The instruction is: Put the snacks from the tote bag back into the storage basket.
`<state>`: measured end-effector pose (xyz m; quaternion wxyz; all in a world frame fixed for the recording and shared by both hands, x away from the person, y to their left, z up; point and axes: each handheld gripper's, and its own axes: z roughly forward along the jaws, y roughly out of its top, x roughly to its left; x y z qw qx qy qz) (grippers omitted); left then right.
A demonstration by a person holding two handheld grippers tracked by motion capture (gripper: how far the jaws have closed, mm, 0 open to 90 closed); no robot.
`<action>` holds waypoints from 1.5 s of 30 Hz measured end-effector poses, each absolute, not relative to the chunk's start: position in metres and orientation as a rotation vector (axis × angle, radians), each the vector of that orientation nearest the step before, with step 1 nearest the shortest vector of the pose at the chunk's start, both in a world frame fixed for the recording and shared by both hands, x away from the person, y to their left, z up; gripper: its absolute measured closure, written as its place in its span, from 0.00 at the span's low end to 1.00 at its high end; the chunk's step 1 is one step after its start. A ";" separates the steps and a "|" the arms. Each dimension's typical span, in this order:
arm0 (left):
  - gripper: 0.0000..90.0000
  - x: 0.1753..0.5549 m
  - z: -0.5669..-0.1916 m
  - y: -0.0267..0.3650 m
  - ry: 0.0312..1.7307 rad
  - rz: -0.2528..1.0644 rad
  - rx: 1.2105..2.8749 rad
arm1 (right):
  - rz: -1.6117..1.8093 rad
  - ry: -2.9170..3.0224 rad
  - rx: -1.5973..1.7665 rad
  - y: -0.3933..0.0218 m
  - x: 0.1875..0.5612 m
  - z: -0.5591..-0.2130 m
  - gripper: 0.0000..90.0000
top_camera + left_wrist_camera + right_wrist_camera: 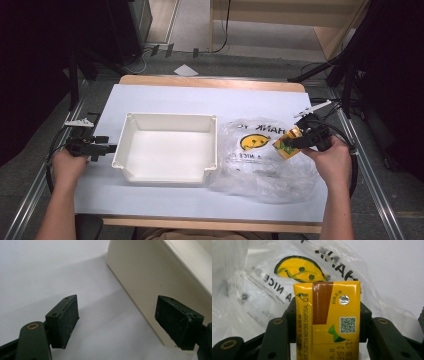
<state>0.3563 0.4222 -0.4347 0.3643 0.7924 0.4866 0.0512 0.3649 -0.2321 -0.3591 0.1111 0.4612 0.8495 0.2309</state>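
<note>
right gripper [327,322] clamped on yellow drink carton [288,143] above plastic bag [260,160], left gripper [117,322] gaping beside tray [167,147]; risks slipping from smooth carton sides, or squeezing too hard and crushing.

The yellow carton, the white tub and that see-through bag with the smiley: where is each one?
yellow carton [328,315], right gripper view, on its printed front face between the claw's jaws.
white tub [167,120], high view, on its far rim.
see-through bag [255,142], high view, on its yellow smiley print.
</note>
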 end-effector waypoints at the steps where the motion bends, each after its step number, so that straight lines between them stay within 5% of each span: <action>1: 0.23 0.356 -0.435 0.422 1.253 0.131 2.040 | 0.680 2.491 1.351 -0.231 0.364 -0.358 0.60; 45: 0.23 0.352 -0.432 0.426 1.239 0.137 2.030 | 0.780 2.629 1.188 -0.174 0.371 -0.337 0.60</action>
